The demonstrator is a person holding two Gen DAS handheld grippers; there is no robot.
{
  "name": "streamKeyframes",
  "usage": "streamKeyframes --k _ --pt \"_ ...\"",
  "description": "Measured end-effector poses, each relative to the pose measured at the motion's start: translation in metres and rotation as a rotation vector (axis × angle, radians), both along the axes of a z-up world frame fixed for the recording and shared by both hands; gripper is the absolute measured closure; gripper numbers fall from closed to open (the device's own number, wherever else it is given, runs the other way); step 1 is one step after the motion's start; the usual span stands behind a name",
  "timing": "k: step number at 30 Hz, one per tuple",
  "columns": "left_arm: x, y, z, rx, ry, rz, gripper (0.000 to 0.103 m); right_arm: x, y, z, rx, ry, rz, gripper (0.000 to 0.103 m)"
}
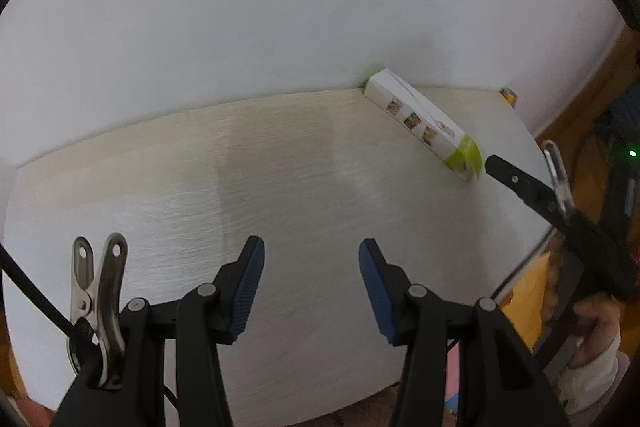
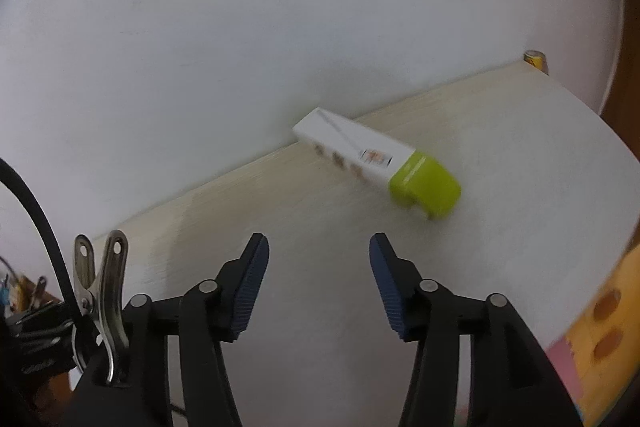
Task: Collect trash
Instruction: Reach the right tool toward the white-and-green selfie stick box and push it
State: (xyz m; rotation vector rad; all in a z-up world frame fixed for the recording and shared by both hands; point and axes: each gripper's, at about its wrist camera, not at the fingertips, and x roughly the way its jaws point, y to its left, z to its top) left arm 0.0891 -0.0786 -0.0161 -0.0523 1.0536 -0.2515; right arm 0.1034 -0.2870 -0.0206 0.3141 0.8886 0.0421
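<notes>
Up against the white wall [image 2: 280, 7], at the back of the counter [image 2: 500, 155], lies the one piece of trash: a long white carton [image 2: 352, 151] with a lime-green end [image 2: 426, 189]. Its flaps look closed, so what's inside can't be told. Its long axis runs diagonally, white end tucked at the wall, green end pointing out over the counter toward the right edge. Little food pictures run along its side in the left wrist view [image 1: 420, 125].

Left tool [image 1: 311, 283] hangs over bare counter well short of the carton, jaws standing medium-wide with nothing between them. Right tool [image 2: 319, 283] is also spread with nothing in it, the carton just ahead and a bit to the right; from the left wrist view one of its black fingers [image 1: 516, 181] sits just beside the green end, not clearly touching.

Plenty of open pale wood all round the carton. Far back corner has a small yellow thing [image 2: 535, 61], too blurry to name. Right counter edge drops off to an orange and pink mat [image 2: 600, 327] below.
</notes>
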Motion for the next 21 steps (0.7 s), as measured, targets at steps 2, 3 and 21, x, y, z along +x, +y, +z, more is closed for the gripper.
streamKeyframes --k 2,3,21 --pt "0.004 -0.007 -0.003 -0.003 0.009 0.041 0.051 0.023 -0.009 -0.007 -0.03 0.013 0.025 0.046" --pt "0.006 -0.011 -0.005 -0.003 0.011 0.06 0.051 0.032 -0.012 -0.01 -0.04 0.019 0.032 0.046" --pt "-0.001 -0.041 -0.028 0.051 0.082 0.32 0.051 0.16 -0.03 -0.082 -0.056 0.095 0.307 0.046"
